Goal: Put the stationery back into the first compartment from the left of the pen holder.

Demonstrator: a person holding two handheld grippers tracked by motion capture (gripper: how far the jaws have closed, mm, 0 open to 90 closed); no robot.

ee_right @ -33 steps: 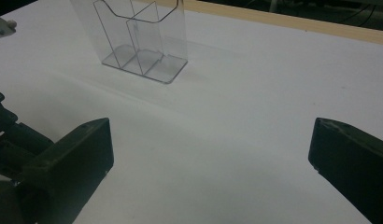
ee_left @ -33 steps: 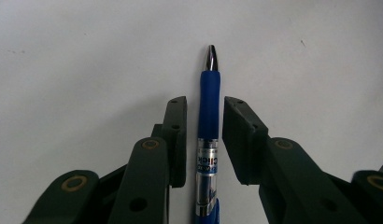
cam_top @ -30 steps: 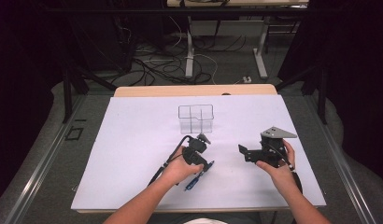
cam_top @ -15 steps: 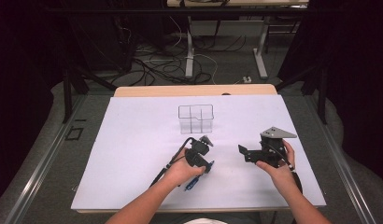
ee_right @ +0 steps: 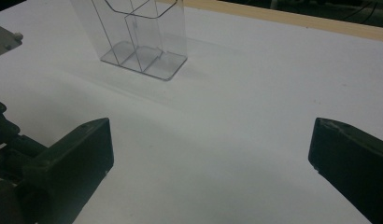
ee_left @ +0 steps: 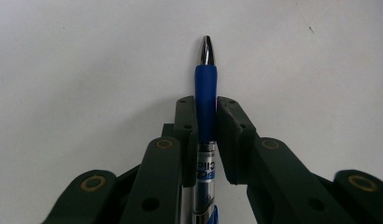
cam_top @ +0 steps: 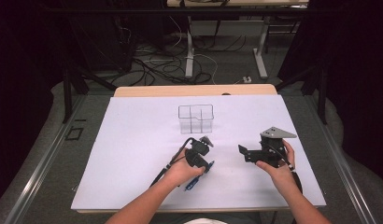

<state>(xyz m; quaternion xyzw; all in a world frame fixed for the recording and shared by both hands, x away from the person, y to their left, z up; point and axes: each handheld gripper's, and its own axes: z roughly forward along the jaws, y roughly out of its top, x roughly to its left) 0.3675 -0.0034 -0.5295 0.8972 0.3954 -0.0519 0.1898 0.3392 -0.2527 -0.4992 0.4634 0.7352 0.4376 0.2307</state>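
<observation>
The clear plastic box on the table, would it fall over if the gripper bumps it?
Probably it would slide or tip. The box looks thin-walled and empty, so likely light. It stands taller than its base on a smooth white table, so a high bump might topple it.

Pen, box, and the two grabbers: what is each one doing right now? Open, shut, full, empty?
Pen: gripped between the left gripper's fingers, silver tip pointing away from the gripper.
Left gripper: shut on the pen.
Right gripper: open wide, holding nothing.
Clear box: upright on the table, compartments empty.
</observation>
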